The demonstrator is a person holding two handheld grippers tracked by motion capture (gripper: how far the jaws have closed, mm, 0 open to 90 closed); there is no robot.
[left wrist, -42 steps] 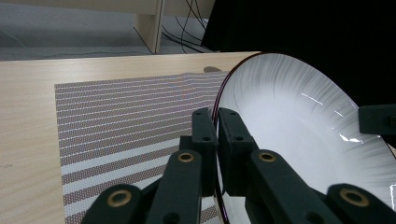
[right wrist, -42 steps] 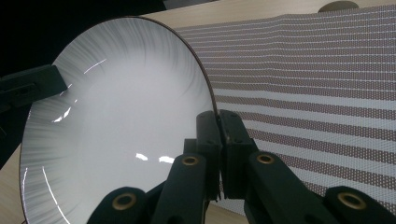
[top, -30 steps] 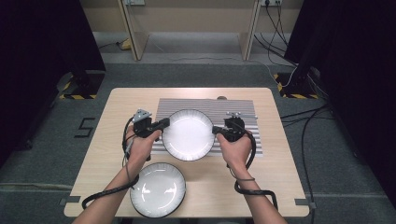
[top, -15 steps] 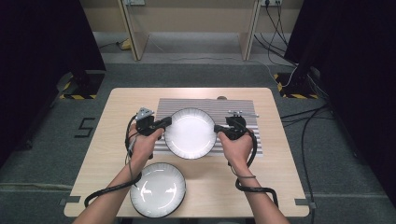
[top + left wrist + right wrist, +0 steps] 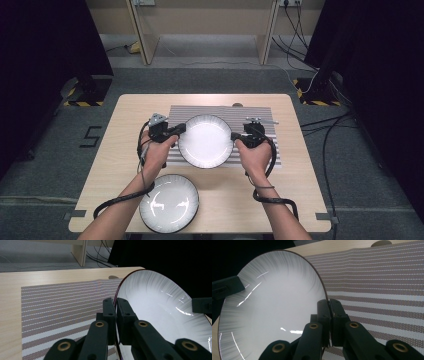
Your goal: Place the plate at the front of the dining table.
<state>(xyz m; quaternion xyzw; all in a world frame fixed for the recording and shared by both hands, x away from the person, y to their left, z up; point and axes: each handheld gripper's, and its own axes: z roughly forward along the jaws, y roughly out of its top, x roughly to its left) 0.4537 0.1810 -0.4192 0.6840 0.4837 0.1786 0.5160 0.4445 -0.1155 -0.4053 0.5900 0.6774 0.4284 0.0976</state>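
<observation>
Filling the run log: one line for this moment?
left gripper: shut on plate rim | right gripper: shut on opposite rim | plate over striped mat

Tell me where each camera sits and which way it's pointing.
High view: above the table's near edge, looking forward and down; forearms, left gripper, right gripper.
Left gripper view: rides that gripper, facing along shut jaws toward the white plate.
Right gripper view: the same, from the opposite rim.
All three share the plate and striped mat.

striped mat [image 5: 210,111]: table [image 5: 300,190] centre | second plate [image 5: 169,203]: near front edge, left | small round object [image 5: 237,105], possibly a cap: behind mat
</observation>
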